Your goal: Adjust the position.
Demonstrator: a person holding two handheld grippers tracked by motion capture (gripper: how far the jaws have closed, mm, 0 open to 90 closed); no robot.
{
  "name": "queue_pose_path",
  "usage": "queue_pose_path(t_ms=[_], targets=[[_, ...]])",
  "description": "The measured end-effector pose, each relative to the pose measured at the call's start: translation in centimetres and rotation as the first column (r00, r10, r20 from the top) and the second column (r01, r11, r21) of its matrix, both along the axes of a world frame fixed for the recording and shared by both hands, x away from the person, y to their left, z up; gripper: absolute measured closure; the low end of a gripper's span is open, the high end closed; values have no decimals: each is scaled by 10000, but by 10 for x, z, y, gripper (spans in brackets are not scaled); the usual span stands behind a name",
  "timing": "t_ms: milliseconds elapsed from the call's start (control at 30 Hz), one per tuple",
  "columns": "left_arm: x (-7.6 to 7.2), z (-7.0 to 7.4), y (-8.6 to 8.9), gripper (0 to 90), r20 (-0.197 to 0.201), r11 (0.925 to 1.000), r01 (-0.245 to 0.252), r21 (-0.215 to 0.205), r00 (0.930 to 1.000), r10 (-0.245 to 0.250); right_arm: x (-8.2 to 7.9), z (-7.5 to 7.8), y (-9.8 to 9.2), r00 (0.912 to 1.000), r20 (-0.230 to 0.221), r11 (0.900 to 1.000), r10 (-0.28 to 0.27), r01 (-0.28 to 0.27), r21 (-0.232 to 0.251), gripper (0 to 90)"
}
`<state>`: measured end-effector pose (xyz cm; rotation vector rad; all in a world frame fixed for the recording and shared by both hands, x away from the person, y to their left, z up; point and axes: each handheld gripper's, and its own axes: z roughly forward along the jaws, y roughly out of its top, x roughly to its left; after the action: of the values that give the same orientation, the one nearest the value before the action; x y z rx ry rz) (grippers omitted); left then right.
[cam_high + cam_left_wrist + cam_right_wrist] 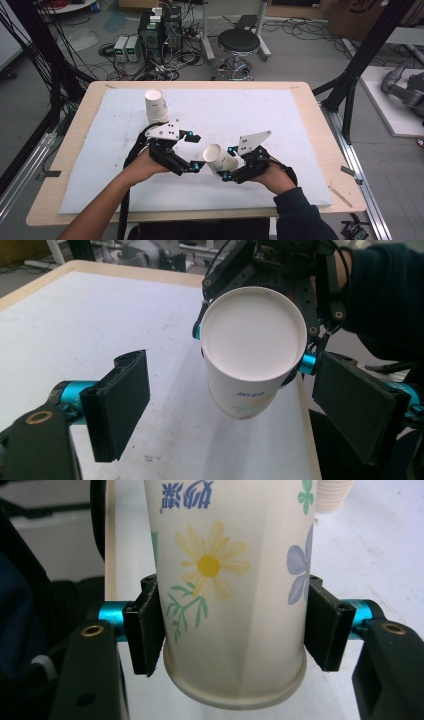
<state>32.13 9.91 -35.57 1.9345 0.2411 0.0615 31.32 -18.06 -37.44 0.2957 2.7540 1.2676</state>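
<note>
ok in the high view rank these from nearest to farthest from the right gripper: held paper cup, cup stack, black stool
1. Held paper cup: clamped in the right gripper, tilted toward the left gripper.
2. Cup stack: upside down on the white mat, far-left side.
3. Black stool: on the floor beyond the table's far edge.

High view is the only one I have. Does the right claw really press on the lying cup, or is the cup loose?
Observer: It presses. In the right gripper view both pads of the right claw squeeze the sides of the cup, just above its rim.
Operator: Which end faces the left claw?
Observer: The closed base. The left gripper view looks straight at it.
Operator: Does the left claw touch the cup?
Observer: No. The left claw is open, and its pads stand clear of the cup on both sides.
</note>
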Motion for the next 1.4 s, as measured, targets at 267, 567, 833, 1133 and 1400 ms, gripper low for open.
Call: queue_pose_path(t_ms=[267,567,833,1133,1400], targets=[[1,4,-7,155,-80,9971,424,629,9991,-419,4,8,3,9997,-27,9971,258,-259,-711,353],[2,6,-16,156,-92,9891,722,1286,9974,-716,5,14,11,9984,-58,9832,564,-565,-1736,353],[3,2,-26,182,-424,9787,1168,1686,9929,-1111,4,16,21,9961,-339,9672,814,-872,-2385,353],[5,-1,-31,224,-607,9730,1416,1820,9893,-1326,4,14,26,9938,-614,9509,928,-1067,-2904,354],[5,-3,-34,366,-693,9596,1944,2034,9805,-1840,3,14,30,9914,-789,9343,1047,-1253,-3337,359]])
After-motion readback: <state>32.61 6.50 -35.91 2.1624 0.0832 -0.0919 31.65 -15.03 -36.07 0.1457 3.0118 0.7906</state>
